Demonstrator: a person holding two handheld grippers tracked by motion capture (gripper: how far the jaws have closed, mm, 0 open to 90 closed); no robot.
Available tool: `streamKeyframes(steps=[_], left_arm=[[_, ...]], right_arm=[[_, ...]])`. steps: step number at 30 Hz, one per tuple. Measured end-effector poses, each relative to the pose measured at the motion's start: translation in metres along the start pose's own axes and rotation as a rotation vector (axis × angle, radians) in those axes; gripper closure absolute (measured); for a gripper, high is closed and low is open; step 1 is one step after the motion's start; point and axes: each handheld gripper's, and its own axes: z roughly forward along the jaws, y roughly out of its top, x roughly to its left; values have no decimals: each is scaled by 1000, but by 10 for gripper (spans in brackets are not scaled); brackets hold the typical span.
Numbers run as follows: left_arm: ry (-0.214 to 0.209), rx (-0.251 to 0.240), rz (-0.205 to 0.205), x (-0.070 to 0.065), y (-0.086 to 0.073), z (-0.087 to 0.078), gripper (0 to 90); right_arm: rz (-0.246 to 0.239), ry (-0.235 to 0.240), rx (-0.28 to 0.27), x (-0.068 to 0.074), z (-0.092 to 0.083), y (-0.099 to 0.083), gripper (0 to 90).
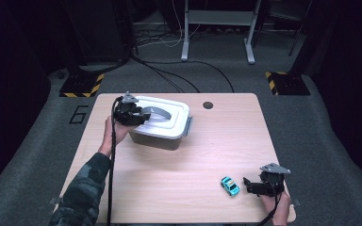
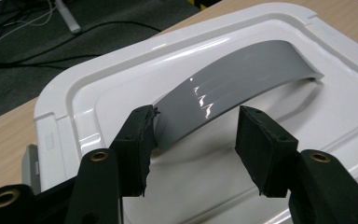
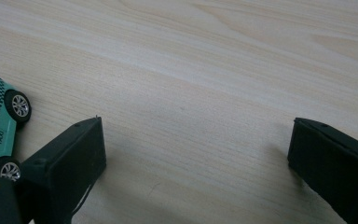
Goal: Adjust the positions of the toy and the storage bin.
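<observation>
At the upper left of the high view the left gripper (image 1: 139,117) sits over the white lid (image 1: 179,109) of a grey storage box (image 1: 158,140), which stands on the wooden bench (image 1: 179,188). In the left gripper view its jaws straddle the near end of the grey handle (image 2: 242,77) that arches across the lid – one pad touches the handle's edge, the other stands clear of it, so the handle is between them but not clamped. At the lower right of the high view the right gripper (image 1: 246,184) lies low over the bench, jaws spread wide with nothing between them. A small teal toy taxi (image 1: 229,185) sits just beside it – at the left edge of the right gripper view, next to one jaw.
</observation>
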Motion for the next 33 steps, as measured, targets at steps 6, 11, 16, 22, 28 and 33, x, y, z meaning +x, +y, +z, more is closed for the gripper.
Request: streamKeyframes(steps=[6, 11, 16, 22, 28, 33], left_arm=[[-45, 1, 42, -13, 2, 2, 420], [-54, -25, 76, -19, 11, 0, 367], [-83, -17, 110, -19, 24, 4, 279], [-113, 18, 146, -18, 31, 17, 239], [-92, 44, 179, -21, 31, 20, 341], [-70, 45, 202, -25, 29, 16, 398]], right_arm=[[0, -1, 0, 0, 0, 0, 33], [0, 0, 0, 0, 0, 0, 33], [0, -1, 0, 0, 0, 0, 33], [0, -1, 0, 0, 0, 0, 33], [0, -1, 0, 0, 0, 0, 34], [1, -1, 0, 0, 0, 0, 34]])
